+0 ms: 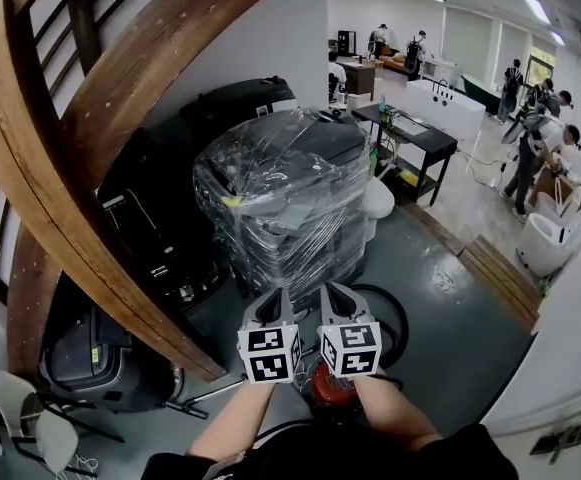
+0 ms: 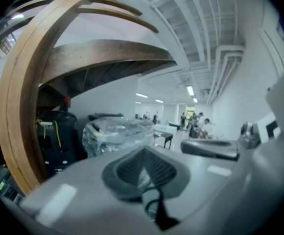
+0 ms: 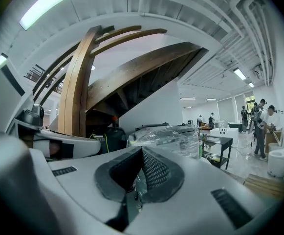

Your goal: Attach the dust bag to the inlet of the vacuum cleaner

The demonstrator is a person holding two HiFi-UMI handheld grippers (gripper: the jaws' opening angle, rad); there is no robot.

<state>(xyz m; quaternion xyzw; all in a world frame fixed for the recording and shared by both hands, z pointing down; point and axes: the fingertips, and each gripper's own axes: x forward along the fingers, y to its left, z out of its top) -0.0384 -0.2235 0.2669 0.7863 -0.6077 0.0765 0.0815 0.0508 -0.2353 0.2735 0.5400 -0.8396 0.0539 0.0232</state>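
Both grippers are held up side by side, pointing roughly level. In the head view my left gripper (image 1: 278, 300) and right gripper (image 1: 330, 295) show low in the middle, marker cubes toward me. The left gripper's (image 2: 144, 153) pads meet at a point with nothing between them. My right gripper (image 3: 142, 153) is shut the same way and empty. A red vacuum cleaner body (image 1: 328, 390) sits on the floor under the cubes, mostly hidden. Its black hose (image 1: 398, 320) loops to the right. No dust bag is in view.
A plastic-wrapped stack (image 1: 290, 198) stands straight ahead. A curved wooden stair beam (image 1: 60, 218) sweeps down on the left, with black machines (image 1: 90, 358) beneath it and a chair (image 1: 20, 408). A black table (image 1: 415, 138), white fixtures (image 1: 545, 243) and several people are far right.
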